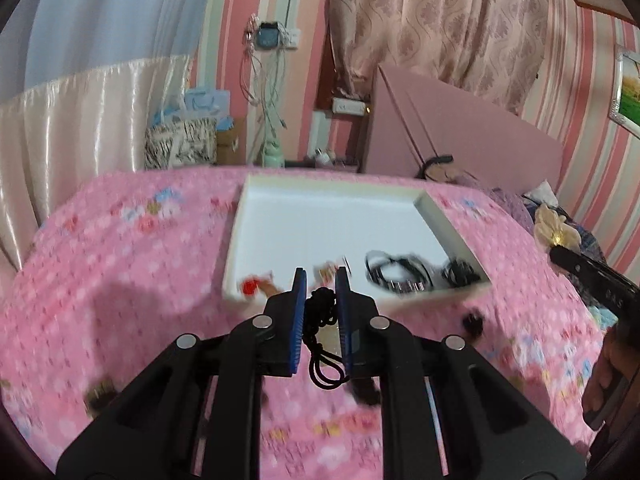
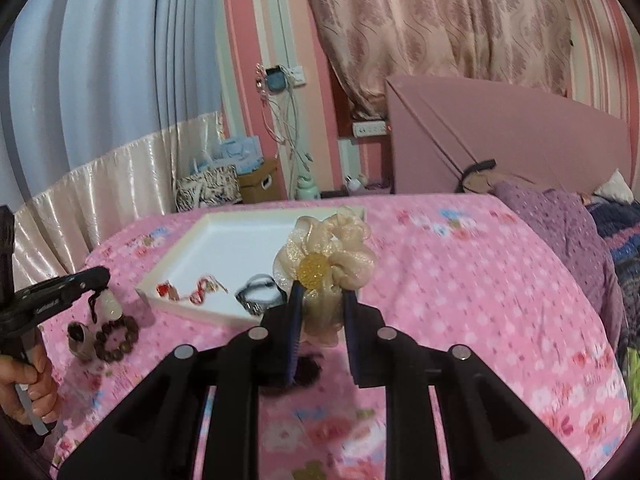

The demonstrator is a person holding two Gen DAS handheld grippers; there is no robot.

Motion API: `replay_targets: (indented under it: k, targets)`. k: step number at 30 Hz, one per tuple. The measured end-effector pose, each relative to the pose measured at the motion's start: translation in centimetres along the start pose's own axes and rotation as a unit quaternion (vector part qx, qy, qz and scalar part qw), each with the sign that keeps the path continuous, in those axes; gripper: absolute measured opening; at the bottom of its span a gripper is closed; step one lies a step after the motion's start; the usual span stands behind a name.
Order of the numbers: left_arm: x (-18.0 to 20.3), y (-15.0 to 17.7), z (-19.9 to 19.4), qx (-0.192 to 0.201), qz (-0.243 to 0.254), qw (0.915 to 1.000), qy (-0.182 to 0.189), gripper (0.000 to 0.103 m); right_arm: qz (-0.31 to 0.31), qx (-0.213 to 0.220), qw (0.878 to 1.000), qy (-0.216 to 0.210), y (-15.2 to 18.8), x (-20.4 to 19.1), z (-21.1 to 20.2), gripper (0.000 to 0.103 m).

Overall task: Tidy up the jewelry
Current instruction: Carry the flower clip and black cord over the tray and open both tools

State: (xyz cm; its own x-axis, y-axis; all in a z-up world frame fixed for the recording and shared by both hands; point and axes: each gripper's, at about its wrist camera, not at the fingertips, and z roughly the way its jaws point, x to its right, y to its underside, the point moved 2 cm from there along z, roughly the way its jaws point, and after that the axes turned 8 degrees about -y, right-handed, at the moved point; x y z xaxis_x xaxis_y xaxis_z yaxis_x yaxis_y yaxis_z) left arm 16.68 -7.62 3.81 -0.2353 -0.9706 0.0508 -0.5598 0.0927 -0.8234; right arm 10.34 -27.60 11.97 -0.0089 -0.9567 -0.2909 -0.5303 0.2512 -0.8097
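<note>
My left gripper point(image 1: 321, 280) is shut on a black knotted cord point(image 1: 320, 308) that carries a pale pendant point(image 2: 109, 304), held above the bed just short of the white tray point(image 1: 440, 220). The tray holds red pieces point(image 2: 166, 290) and a dark watch point(image 2: 256, 296). My right gripper point(image 2: 322, 292) is shut on a beige fabric flower point(image 2: 324, 256) with a gold centre, held up near the tray's right side. A wooden bead bracelet point(image 2: 116, 338) and a brownish piece point(image 2: 78, 338) lie on the cover left of the tray. Each gripper also shows in the other's view: the left gripper point(image 2: 100, 276) and the right gripper point(image 1: 560, 252).
A pink flowered bed cover point(image 2: 460, 280) lies under everything. A small dark item point(image 2: 308, 368) rests on it below my right gripper. A purple quilt point(image 2: 560, 232) is piled at the right, and a pink headboard point(image 2: 520, 140) stands behind. Bags and boxes point(image 2: 208, 188) stand past the bed's far edge.
</note>
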Motion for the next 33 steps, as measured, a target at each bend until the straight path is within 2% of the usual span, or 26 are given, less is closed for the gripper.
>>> replay_targets:
  k: [9, 17, 25, 33]
  targets:
    - [0.2, -4.3, 4.4, 0.007, 0.004, 1.0000, -0.004, 0.013, -0.002, -0.011, 1.000, -0.011, -2.8, 0.3, 4.6, 0.020]
    - [0.1, -5.6, 9.5, -0.008, -0.009, 0.9999, -0.008, 0.013, 0.028, -0.044, 0.998, -0.023, -2.9, 2.2, 9.8, 0.020]
    - [0.0, -4.5, 14.2, -0.031, -0.026, 0.9991, -0.012, 0.013, 0.024, -0.087, 0.995, -0.034, -2.4, 2.9, 15.1, 0.020]
    - [0.5, -3.0, 17.4, -0.073, -0.024, 0.9968, -0.022, 0.013, 0.017, -0.109, 0.994, -0.026, -0.9, 3.4, 17.5, 0.020]
